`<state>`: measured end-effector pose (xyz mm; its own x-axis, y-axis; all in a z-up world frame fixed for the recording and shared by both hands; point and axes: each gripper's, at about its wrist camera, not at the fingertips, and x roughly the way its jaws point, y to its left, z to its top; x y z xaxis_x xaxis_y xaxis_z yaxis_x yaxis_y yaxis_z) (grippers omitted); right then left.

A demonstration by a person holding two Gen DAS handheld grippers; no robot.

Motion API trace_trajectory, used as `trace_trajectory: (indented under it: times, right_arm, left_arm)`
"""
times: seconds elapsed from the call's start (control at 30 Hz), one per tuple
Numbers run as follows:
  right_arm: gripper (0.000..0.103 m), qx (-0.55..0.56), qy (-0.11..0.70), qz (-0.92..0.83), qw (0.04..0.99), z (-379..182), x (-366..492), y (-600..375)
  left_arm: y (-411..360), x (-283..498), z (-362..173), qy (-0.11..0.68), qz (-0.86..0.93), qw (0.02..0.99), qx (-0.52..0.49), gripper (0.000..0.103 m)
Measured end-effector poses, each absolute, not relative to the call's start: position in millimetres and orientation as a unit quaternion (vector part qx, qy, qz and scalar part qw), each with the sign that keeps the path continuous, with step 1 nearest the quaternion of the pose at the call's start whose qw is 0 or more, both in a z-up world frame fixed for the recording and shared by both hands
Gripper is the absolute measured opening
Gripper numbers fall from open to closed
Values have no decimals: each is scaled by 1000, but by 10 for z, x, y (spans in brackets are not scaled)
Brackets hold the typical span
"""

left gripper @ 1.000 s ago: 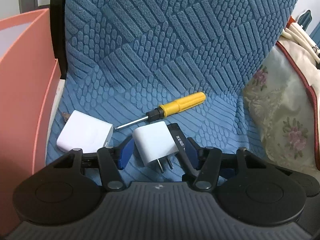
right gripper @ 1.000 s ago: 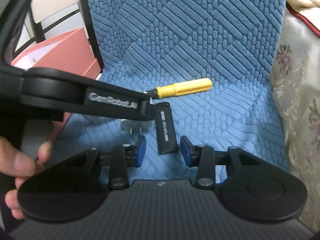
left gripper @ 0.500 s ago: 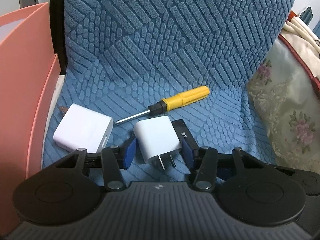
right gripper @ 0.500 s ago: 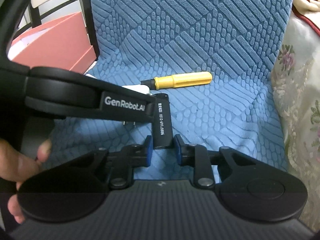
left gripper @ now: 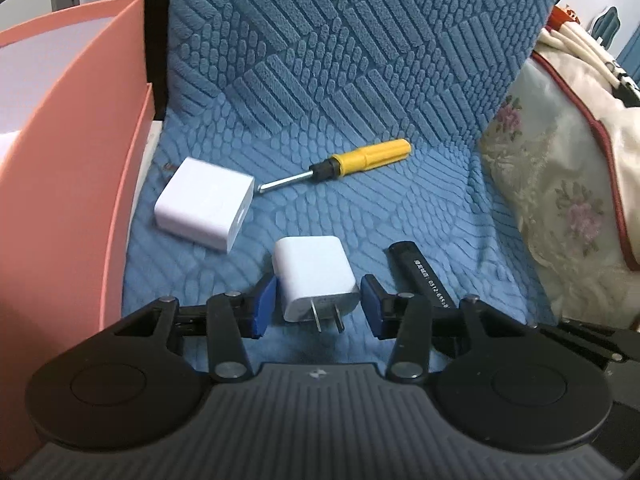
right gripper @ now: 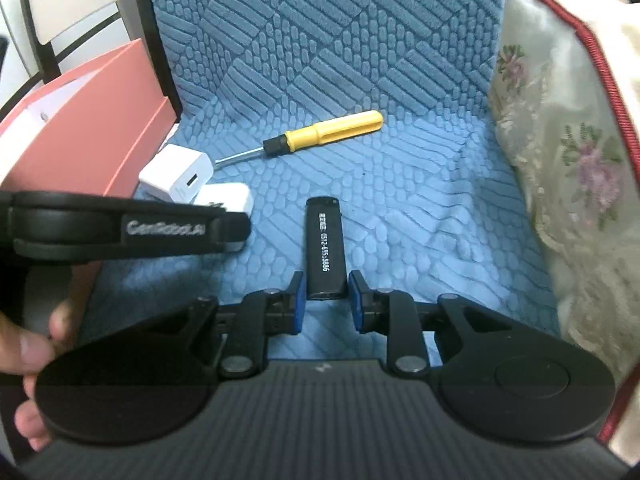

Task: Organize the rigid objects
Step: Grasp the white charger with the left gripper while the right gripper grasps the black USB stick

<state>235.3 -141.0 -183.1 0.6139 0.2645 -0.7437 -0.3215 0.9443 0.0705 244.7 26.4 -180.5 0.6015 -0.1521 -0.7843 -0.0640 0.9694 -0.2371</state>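
On the blue quilted seat (left gripper: 400,216) lie a small white charger plug (left gripper: 314,276), a bigger white adapter (left gripper: 204,208), a yellow-handled screwdriver (left gripper: 348,164) and a black stick (left gripper: 420,276) with white print. My left gripper (left gripper: 318,306) has its blue pads against the small plug's sides, prongs pointing toward me. My right gripper (right gripper: 324,300) is shut on the near end of the black stick (right gripper: 325,246). The adapter (right gripper: 176,174), the screwdriver (right gripper: 320,134) and part of the small plug (right gripper: 226,198) show in the right wrist view, behind the left gripper's body.
A pink box (left gripper: 68,168) stands at the seat's left edge, also in the right wrist view (right gripper: 84,124). A floral cushion (left gripper: 560,208) bounds the right side. The blue backrest (left gripper: 340,48) rises behind.
Both grippers have lifted and pulled back, each with its object. The small plug has come away from the screwdriver and the adapter. The black stick now sits apart from the plug.
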Motion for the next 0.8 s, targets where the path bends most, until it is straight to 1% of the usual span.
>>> trace_trajectory:
  times: [0.4,0.67,0.8]
  right_arm:
    - [26,-53,385,151,909,-1682,1666,-1439]
    - [26,-22,401,148,904,-1736,1325,-1501]
    - [26,-17,414,148,898,-1804,1289,-1507]
  left_arm:
    - [172,1932,-1768,456,-17,881,-122,51]
    - [168,1594,-1750,463,-19,875,-142,51]
    - [171,1501,-1762,467,-19,872,-145,50]
